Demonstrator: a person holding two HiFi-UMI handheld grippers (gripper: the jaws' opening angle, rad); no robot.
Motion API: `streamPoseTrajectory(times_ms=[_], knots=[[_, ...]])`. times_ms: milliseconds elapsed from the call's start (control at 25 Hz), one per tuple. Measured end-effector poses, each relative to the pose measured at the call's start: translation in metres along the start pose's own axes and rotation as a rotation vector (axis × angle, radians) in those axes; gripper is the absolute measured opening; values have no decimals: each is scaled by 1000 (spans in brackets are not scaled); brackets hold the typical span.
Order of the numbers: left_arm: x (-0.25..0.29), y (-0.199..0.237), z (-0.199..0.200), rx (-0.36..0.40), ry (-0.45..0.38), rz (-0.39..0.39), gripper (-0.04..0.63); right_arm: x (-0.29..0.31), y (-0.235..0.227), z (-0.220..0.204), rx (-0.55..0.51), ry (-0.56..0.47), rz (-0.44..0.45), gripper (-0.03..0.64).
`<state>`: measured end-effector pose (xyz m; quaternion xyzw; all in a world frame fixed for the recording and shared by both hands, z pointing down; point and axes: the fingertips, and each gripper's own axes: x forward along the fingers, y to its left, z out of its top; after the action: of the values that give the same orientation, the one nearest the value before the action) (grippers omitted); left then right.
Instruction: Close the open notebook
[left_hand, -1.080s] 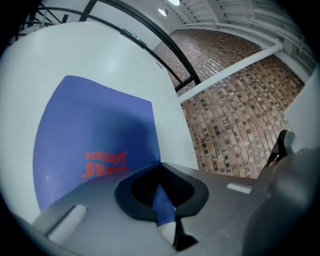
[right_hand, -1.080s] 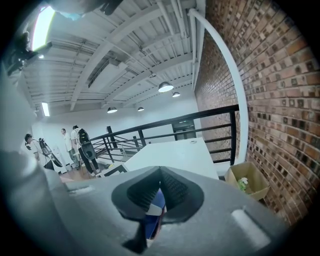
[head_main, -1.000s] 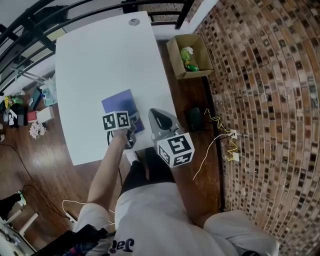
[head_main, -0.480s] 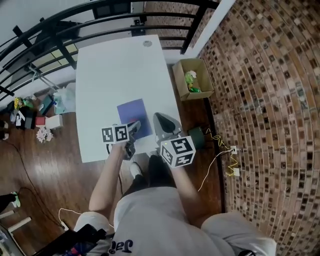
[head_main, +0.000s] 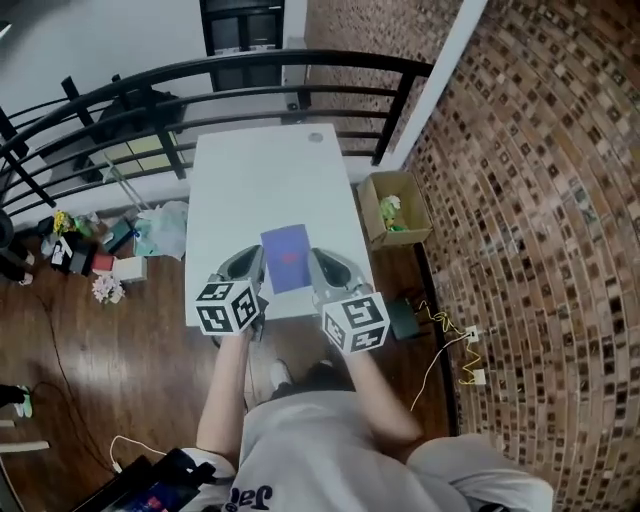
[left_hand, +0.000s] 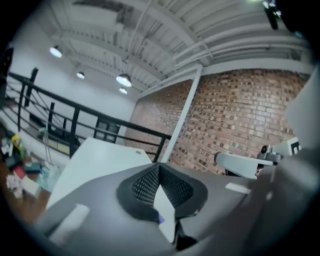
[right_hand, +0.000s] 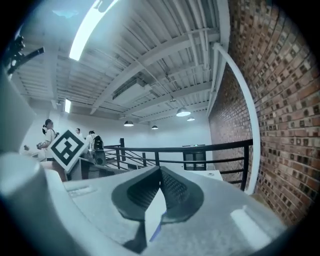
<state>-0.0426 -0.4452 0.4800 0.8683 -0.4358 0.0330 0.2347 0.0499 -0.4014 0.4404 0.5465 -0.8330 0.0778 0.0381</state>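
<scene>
**Notebook closed, both grippers empty**

Head view: one purple notebook (head_main: 286, 258) lies closed mid-frame on the one white table (head_main: 260, 170). Two grippers flank it, left gripper (head_main: 254, 262) and right gripper (head_main: 318, 262), both pointing up-frame.

Left gripper view: jaws pressed together, holding nothing, roughly level.

Right gripper view: same deal, pinched together on nothing.

We hold the left gripper (head_main: 256, 254) and right gripper (head_main: 314, 256) side by side, both pointing forward, each at the end of an extended forearm: left forearm (head_main: 224, 385), right forearm (head_main: 378, 392). Both pairs of jaws meet at the tips. The pale sliver behind each pair of pads is probably a gap, not a held thing. A marker cube (head_main: 228, 307) caps each gripper's rear.
</scene>
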Motion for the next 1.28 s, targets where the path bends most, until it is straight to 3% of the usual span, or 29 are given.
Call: streamPoseTrajectory(times_ms=[120,440,560,720,880,1280], knots=[[-26,-23,13,125,-74,31,17,-18,10,10,-13,-30,22,-8],[-80,-118,-41,217,-144,111,17,-128,9,-18,50,8,55,-8],[-96,-165,-70,286,-145,147,17,-173,4,-30,50,27,80,-9],[-103,-216,-68,351,-166,148,17,-200,-7,-19,17,24,80,-8],[-132,-225,-56,373,-215,175,17,-214,22,12,-63,-22,110,-9],[-181,-194,-33,379,-291,231,17,-215,53,24,-86,-37,123,-8]])
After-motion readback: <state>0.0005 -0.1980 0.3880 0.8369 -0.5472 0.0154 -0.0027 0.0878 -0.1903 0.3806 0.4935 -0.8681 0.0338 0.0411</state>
